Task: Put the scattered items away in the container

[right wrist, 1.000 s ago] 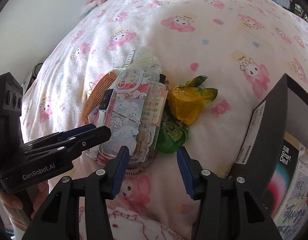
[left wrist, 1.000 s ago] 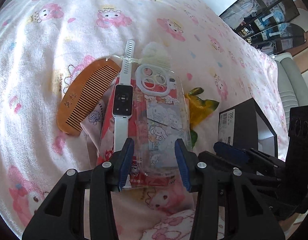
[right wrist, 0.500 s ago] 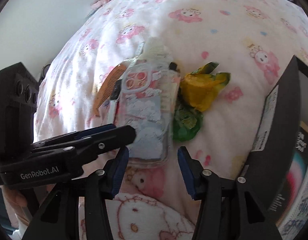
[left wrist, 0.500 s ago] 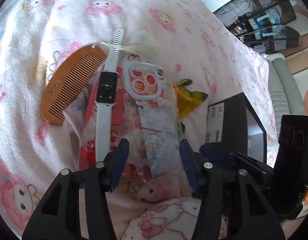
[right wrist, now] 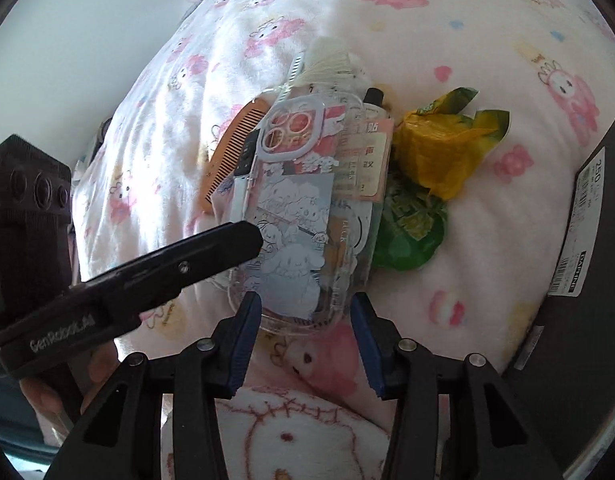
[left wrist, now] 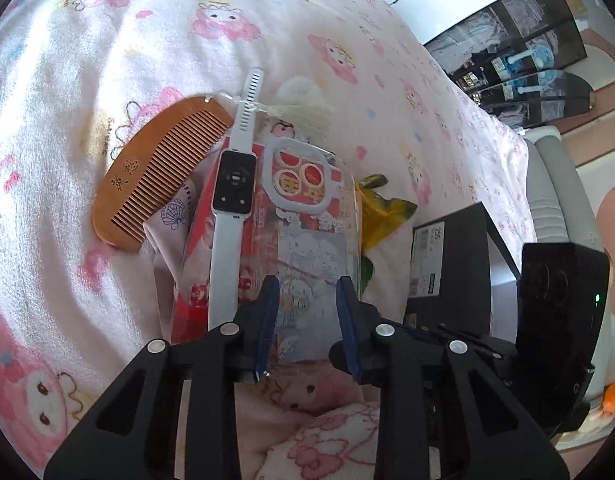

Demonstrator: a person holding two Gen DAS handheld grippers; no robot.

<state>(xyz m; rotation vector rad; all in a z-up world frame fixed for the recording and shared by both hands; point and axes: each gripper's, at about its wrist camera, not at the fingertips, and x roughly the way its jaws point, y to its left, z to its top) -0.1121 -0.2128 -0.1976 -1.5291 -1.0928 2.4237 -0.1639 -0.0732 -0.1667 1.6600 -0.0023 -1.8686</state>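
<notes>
Left hand-held gripper [left wrist: 304, 312] unclenched, jaws astride the near end of the clear phone case [left wrist: 313, 240], lined up to pinch it. Case tops a heap on the bed [left wrist: 87, 60]; watch [left wrist: 232, 200] at 9 o'clock, black box [left wrist: 451, 264] at 3. Right hand-held gripper [right wrist: 305, 332] also released.

A clear plastic phone case [left wrist: 315, 236] is laid on a flat red packet [left wrist: 223, 280], with a white-strapped smartwatch [left wrist: 231, 204] alongside on its left. A brown wooden comb [left wrist: 155, 172] is placed further left on the pink cartoon-printed blanket [left wrist: 107, 40]. A crumpled yellow wrapper [right wrist: 439, 148] is set to the right of the case, and a black cardboard box [left wrist: 451, 264] beyond that.
</notes>
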